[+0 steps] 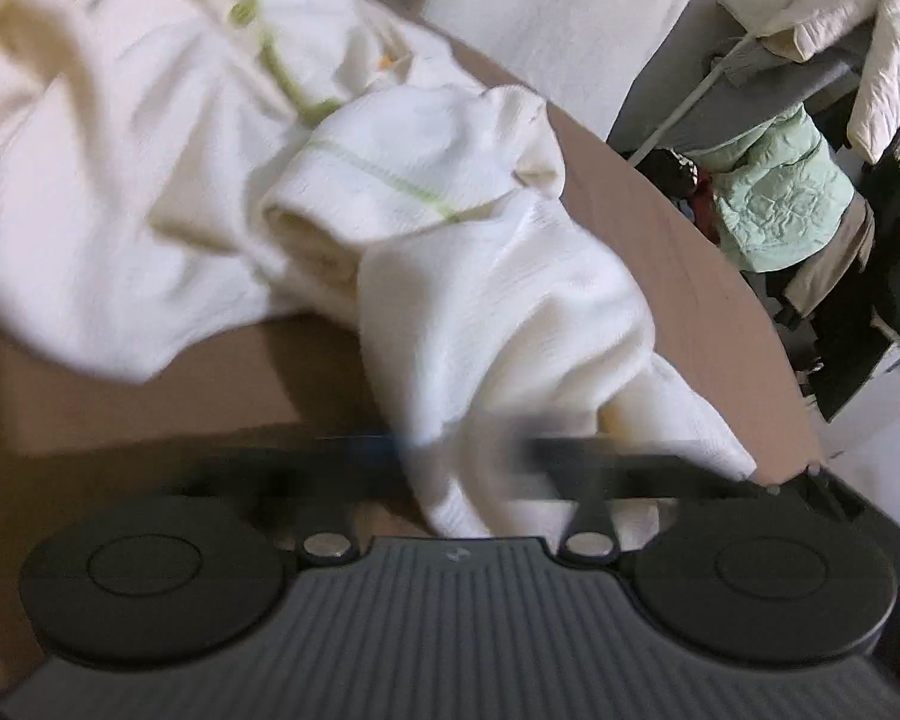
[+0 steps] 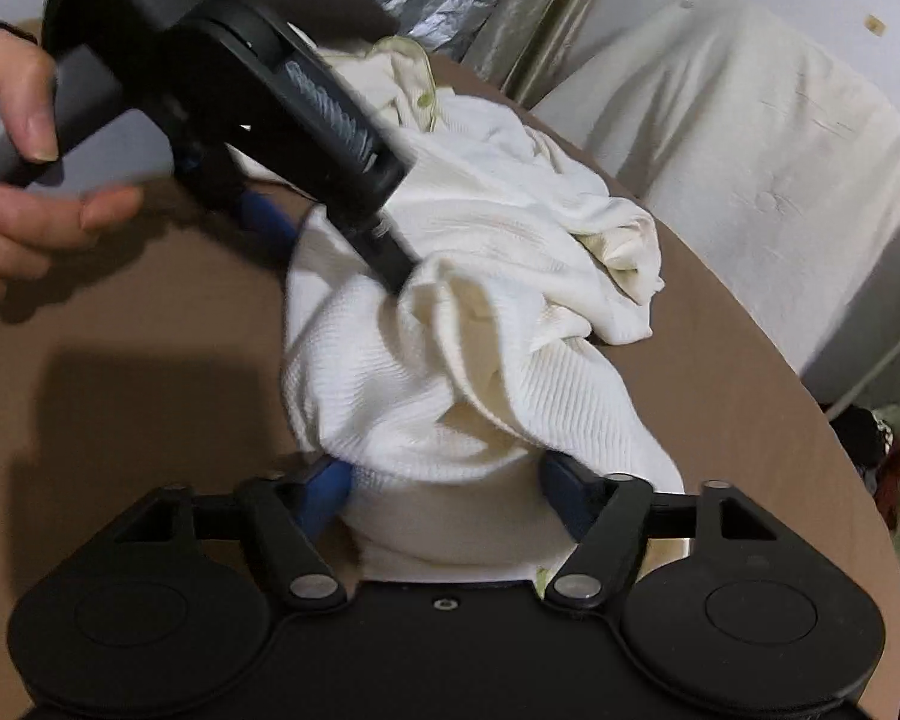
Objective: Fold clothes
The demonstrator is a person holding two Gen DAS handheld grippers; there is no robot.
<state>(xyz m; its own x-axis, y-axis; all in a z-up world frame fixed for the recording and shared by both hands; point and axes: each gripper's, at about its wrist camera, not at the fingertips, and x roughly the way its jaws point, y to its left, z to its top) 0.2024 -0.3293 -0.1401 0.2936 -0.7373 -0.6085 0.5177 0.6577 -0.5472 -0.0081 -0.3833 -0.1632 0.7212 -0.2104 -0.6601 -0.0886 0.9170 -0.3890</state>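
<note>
The left gripper (image 2: 399, 276) is pinching a raised fold of the white garment (image 2: 480, 324), its dark fingers drawn tight together with the ribbed cloth bunching around their tips; in its own wrist view the fingers are blurring into a dark streak across the cloth (image 1: 492, 360), so the grip reads best from the right wrist camera. A person's hand (image 2: 24, 120) is wrapping around that gripper's grey handle. The right gripper (image 2: 447, 483) is standing spread wide, its two blue-padded fingers (image 2: 324, 492) sitting on either side of a near lump of the same garment; whether the pads are pressing the cloth cannot be told. One garment, white with thin green trim, is lying crumpled on the brown round table (image 2: 150, 360), near its far edge. Two grippers and one hand are showing. Beyond the table, a pale green quilted jacket (image 1: 774, 192) is hanging among other clothes.
</note>
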